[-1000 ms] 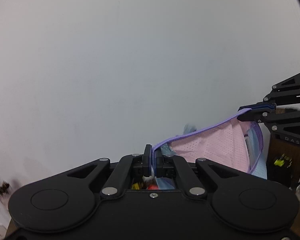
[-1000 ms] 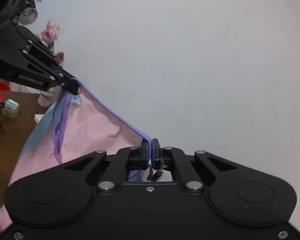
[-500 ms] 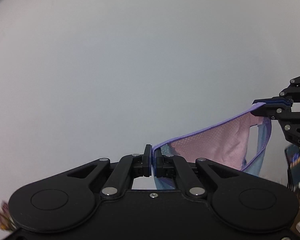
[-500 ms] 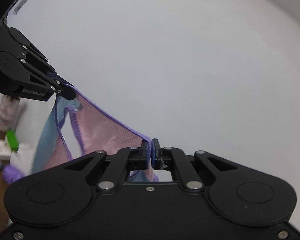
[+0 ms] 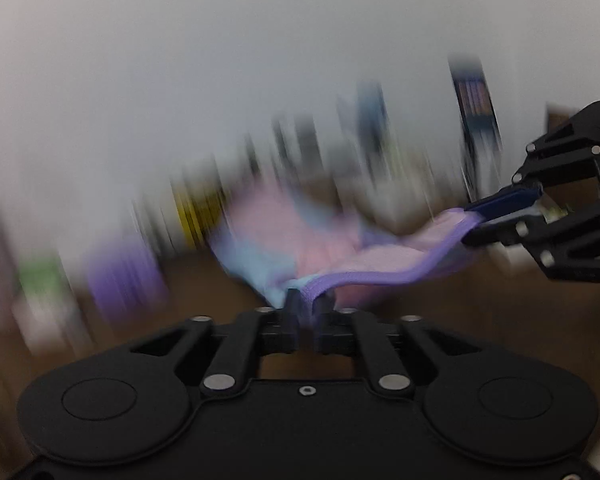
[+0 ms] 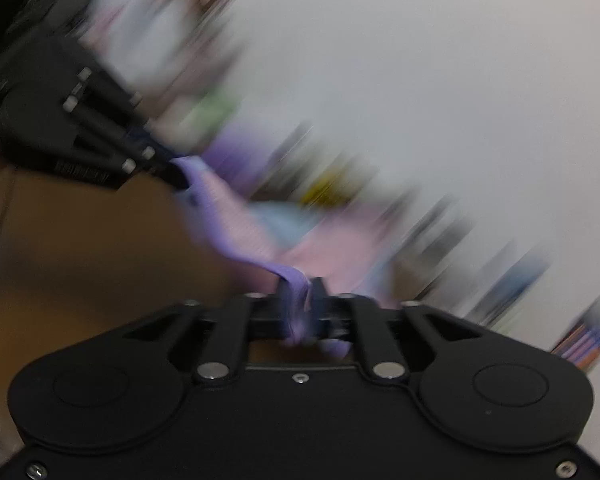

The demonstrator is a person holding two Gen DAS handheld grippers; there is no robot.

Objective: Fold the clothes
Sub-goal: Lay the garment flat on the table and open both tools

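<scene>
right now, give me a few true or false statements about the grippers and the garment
1. The left gripper is shut on the garment's purple hem. True.
2. The right gripper is open and empty. False: it is shut on the same purple hem.
3. The garment is pink and light blue with purple trim. True.
4. The garment lies folded flat on the wooden table. False: it hangs between the two grippers, unfolded.
5. The background items are sharp enough to identify. False: they are motion-blurred.
</scene>
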